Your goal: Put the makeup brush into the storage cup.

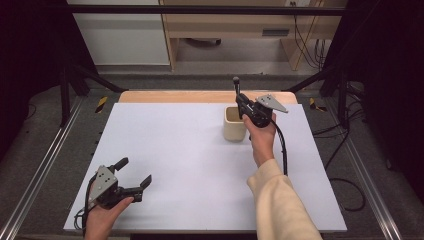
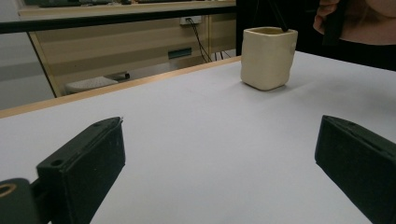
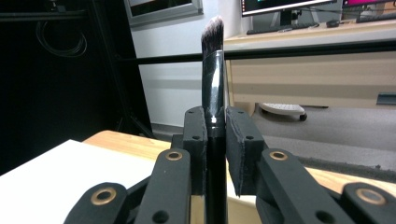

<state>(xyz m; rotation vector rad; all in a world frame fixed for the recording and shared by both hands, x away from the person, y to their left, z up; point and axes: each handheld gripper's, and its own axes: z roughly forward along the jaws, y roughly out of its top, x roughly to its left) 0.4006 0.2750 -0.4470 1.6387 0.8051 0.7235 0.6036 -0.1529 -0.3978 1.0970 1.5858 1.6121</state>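
A brush (image 3: 212, 84) is clamped upright in the right tongs (image 3: 215, 140), bristles up, for lowering handle-first. The cup (image 1: 234, 124) is kept at the tongs' nine o'clock. The left tongs (image 1: 134, 176) are held open, idle.

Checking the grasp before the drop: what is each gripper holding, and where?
Right gripper clamps the makeup brush on its handle below the ferrule; left gripper holds nothing.

the brush (image 3: 212, 70) held in the right gripper (image 3: 215, 126) has soft dark bristles above a glossy, mirror-like metal ferrule and a smooth black handle. the pads either side of it look like matt, slightly grainy black rubber, with brass-coloured rivets below. just under the tool, the cup (image 1: 234, 123) looks matt, cream ceramic, unevenly smooth. the table (image 1: 190, 170) is matt white with a wood edge.
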